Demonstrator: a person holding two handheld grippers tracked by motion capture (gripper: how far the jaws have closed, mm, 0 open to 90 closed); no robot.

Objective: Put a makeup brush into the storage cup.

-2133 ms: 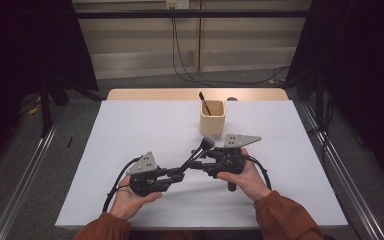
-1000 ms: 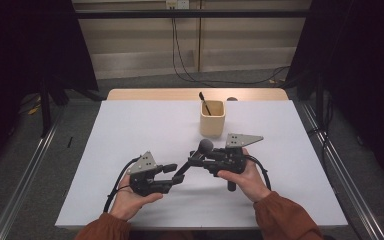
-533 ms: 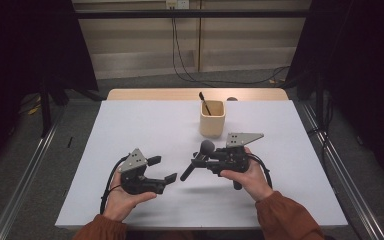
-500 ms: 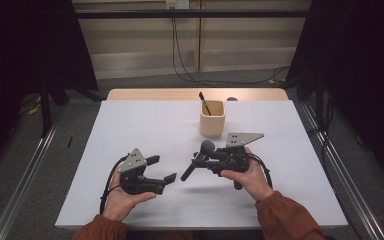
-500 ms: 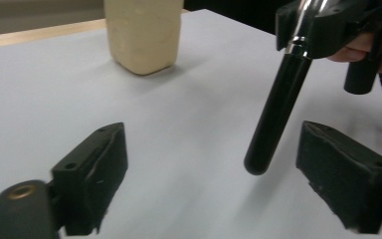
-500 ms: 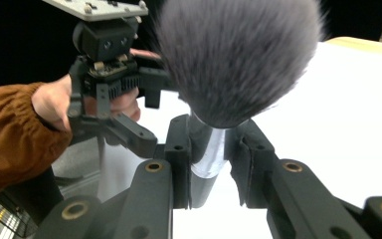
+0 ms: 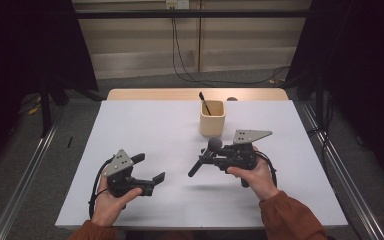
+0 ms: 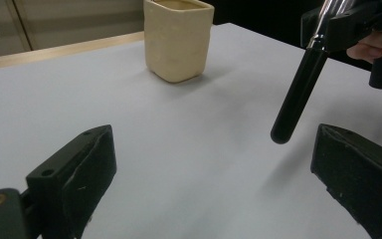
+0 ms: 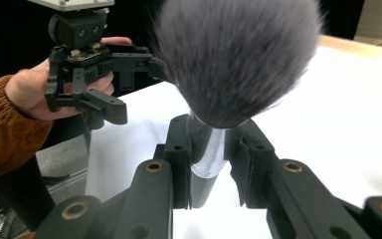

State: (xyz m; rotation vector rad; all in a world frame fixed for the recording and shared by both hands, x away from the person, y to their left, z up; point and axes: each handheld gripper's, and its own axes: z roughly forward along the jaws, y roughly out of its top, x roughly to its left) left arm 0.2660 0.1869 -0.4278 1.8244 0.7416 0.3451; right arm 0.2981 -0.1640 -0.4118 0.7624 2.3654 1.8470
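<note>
A makeup brush with a fluffy grey head point(image 7: 214, 144) point(image 9: 236, 55) and a black handle point(image 7: 196, 167) point(image 8: 298, 94) is held above the white table point(image 7: 155, 125). My right gripper point(image 7: 206, 157) point(image 9: 208, 159) is shut on its silver ferrule, the handle slanting down to the left. My left gripper point(image 7: 149, 167) point(image 8: 214, 137) is open and holds nothing; it sits left of the handle's tip and apart from it. In the right gripper view, the left gripper point(image 9: 87, 74) shows in a hand with an orange sleeve.
A cream square cup point(image 7: 212, 118) point(image 8: 178, 40) stands behind the grippers near the table's far edge, with a thin black stick point(image 7: 203, 102) leaning in it. Metal rails run along the floor on both sides of the table.
My left gripper, which was up against the brush handle, has opened and drawn back to the left. The right gripper keeps the brush and has barely shifted.
</note>
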